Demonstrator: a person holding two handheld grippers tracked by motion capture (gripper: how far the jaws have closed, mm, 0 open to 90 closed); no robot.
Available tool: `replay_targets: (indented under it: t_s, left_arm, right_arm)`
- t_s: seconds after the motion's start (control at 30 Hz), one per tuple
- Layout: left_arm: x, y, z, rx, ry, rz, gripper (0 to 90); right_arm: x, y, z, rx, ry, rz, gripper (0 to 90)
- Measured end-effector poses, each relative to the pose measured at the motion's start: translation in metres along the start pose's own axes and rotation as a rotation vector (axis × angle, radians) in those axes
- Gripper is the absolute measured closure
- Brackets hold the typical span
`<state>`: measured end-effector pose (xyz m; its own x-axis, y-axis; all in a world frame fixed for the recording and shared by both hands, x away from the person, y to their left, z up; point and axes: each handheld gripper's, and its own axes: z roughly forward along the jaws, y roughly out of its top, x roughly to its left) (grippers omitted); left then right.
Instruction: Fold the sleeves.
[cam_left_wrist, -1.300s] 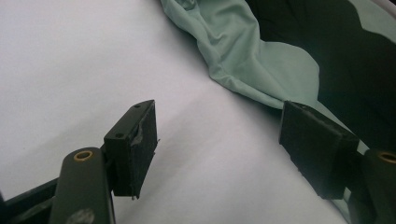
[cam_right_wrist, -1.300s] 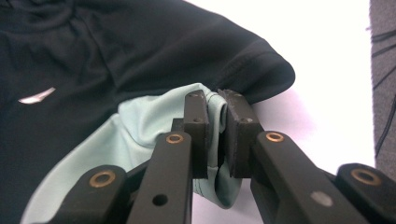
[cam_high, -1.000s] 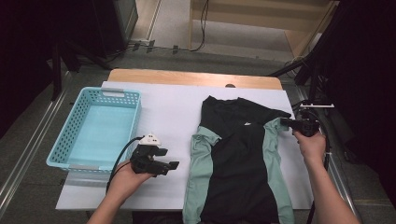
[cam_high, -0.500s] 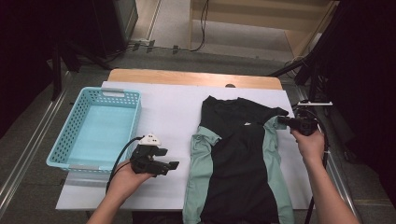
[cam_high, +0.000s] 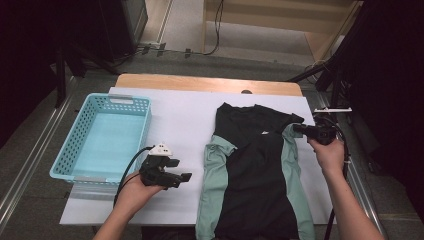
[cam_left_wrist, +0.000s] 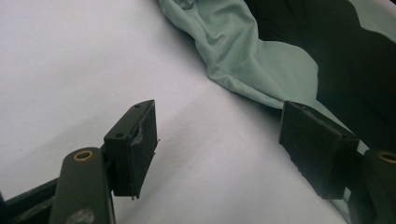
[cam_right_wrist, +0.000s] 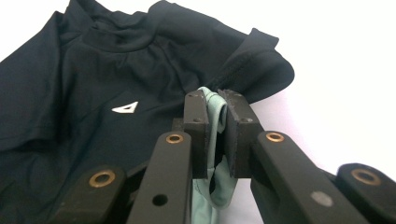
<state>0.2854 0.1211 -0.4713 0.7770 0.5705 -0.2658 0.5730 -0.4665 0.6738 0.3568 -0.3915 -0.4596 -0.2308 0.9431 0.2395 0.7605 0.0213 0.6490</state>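
Note:
A black shirt (cam_high: 252, 170) with pale green side panels lies flat on the white table (cam_high: 180, 120), neck toward the far edge. My right gripper (cam_high: 298, 128) is shut on the shirt's right edge, near the shoulder. In the right gripper view a fold of green cloth (cam_right_wrist: 216, 116) is pinched between the pads, with the black shirt (cam_right_wrist: 93, 84) and its small white logo (cam_right_wrist: 125, 108) beyond. My left gripper (cam_high: 186, 177) rests open just left of the shirt's green left side. In the left gripper view its pads (cam_right_wrist: 0, 0) stand wide apart over bare table beside the green cloth (cam_left_wrist: 243, 60).
A light blue plastic basket (cam_high: 102, 142) sits at the table's left side. The table's wooden far edge (cam_high: 210, 84) runs behind the shirt. A white bracket (cam_high: 332, 109) and dark cables lie off the table's right edge.
The right gripper has lifted slightly and shifted with the shirt's edge pinched in it. The left gripper has stayed where it was.

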Motion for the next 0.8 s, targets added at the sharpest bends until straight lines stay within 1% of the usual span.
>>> replay_targets:
  t_s: [0.27,0.43,0.63,0.8]
  left_arm:
    - [0.000,0.000,0.000,0.000,0.000,0.000,29.1]
    - [0.000,0.000,0.000,-0.001,0.000,0.000,29.1]
    - [0.000,0.000,0.000,0.003,-0.001,0.003,29.1]
    - [0.000,0.000,0.000,0.000,-0.001,0.001,29.1]
  right_arm:
    - [0.009,0.001,0.001,0.005,0.014,-0.032,78.7]
    - [0.014,0.002,0.002,0.007,0.029,-0.040,78.7]
    - [0.020,0.002,0.003,0.018,0.044,-0.055,78.7]
    - [0.025,0.002,0.005,0.030,0.052,-0.079,78.7]
